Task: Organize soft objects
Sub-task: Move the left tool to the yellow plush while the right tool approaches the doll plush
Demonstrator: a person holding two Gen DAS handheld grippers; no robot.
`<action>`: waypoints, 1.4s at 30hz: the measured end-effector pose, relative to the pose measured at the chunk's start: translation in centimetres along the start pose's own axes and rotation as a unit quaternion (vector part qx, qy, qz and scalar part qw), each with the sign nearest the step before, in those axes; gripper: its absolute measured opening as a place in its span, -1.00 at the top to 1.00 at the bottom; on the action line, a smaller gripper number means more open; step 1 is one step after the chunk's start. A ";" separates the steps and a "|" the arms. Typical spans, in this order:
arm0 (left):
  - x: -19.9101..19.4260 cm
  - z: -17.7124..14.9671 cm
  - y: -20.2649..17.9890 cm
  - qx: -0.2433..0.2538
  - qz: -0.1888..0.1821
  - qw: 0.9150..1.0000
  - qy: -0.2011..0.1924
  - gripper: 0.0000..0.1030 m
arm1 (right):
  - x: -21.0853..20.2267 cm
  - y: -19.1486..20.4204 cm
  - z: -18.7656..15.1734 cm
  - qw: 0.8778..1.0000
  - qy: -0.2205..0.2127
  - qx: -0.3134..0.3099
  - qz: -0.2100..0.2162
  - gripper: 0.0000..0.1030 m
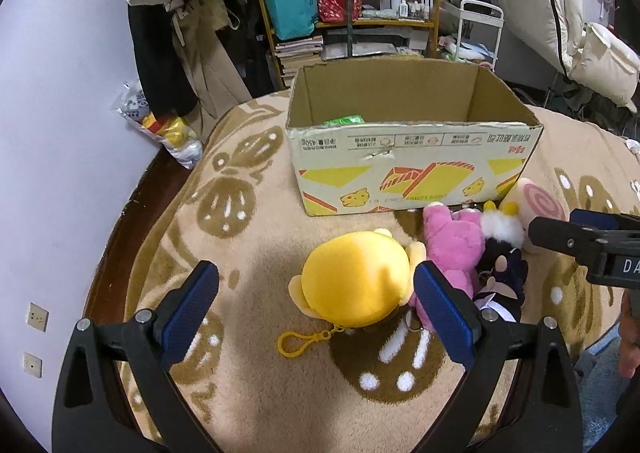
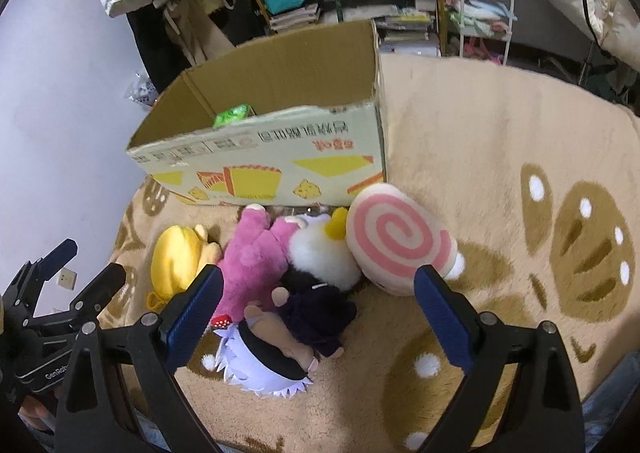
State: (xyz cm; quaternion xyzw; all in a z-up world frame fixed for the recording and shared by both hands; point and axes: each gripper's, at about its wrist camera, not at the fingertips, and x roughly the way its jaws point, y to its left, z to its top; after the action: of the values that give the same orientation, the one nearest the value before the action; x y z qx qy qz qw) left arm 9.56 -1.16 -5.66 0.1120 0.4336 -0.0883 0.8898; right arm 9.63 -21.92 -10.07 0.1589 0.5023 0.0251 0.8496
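Yellow plush, round and smooth, a small yellow stuffed toy point(image 1: 356, 285) with a plastic clip loop point(image 1: 298, 341), lying on the beige patterned fleece blanket point(image 1: 248, 237) just in front of the open cardboard box with yellow cheese print point(image 1: 412, 169). Framed between the wide-spread blue pads of the left gripper point(image 1: 316, 305), nothing pinched yet; lined up that way, most likely, for a straight squeeze across the toy's widest part.

Beside it, touching: a pink plush animal point(image 2: 256, 257), then a white fluffy toy with yellow horns point(image 2: 320, 253), a dark-robed doll with pale spiky hair point(image 2: 288, 337), and a round white cushion with a pink spiral point(image 2: 396, 237) leaning close to the box's near corner. Bunched in one row against the box front, so each lift over the wall stays short.

Right gripper point(image 2: 318, 309) held above the doll, fingers spread wide apart, gripping nothing; placed over its own end of the pile, probably to avoid crossing the other tool.

Inside the box, only a green soft item point(image 2: 232, 115) showing near the far-left inner wall; plenty of room left, task judged early. Soft bodies likely to compress, so a deep, centred grip advisable.
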 end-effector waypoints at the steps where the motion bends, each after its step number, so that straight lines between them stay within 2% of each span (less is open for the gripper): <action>1: 0.3 0.0 0.0 0.001 -0.002 1.000 0.002 -0.88 | 0.2 0.0 0.0 1.000 0.003 -0.001 0.000 -0.95; 11: 2.6 0.2 -0.3 0.008 -0.028 0.999 0.016 -0.88 | 1.8 0.8 -0.1 0.999 0.030 -0.021 -0.009 -0.95; 24: 5.0 -0.3 -1.3 0.027 -0.037 0.998 0.041 -0.88 | 2.5 1.2 -0.3 0.999 0.045 -0.020 -0.019 -0.95; 35: 6.7 -0.7 -1.1 0.027 -0.047 0.997 0.059 -0.88 | 2.4 1.1 -0.6 0.998 0.055 -0.010 -0.004 -0.93; 37: 6.9 -0.8 -1.1 0.027 -0.048 0.997 0.062 -0.88 | 2.5 1.0 -0.7 0.998 0.063 -0.005 0.007 -0.72; 42: 7.7 -0.9 -0.7 0.019 -0.052 0.996 0.072 -0.88 | 3.4 0.9 -1.1 0.996 0.085 0.003 0.019 -0.60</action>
State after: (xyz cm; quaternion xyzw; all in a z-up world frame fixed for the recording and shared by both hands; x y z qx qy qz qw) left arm 13.40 -2.06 -12.38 0.1118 0.5003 -0.1345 0.8480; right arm 10.46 -20.09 -13.13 0.1681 0.5696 0.0527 0.8028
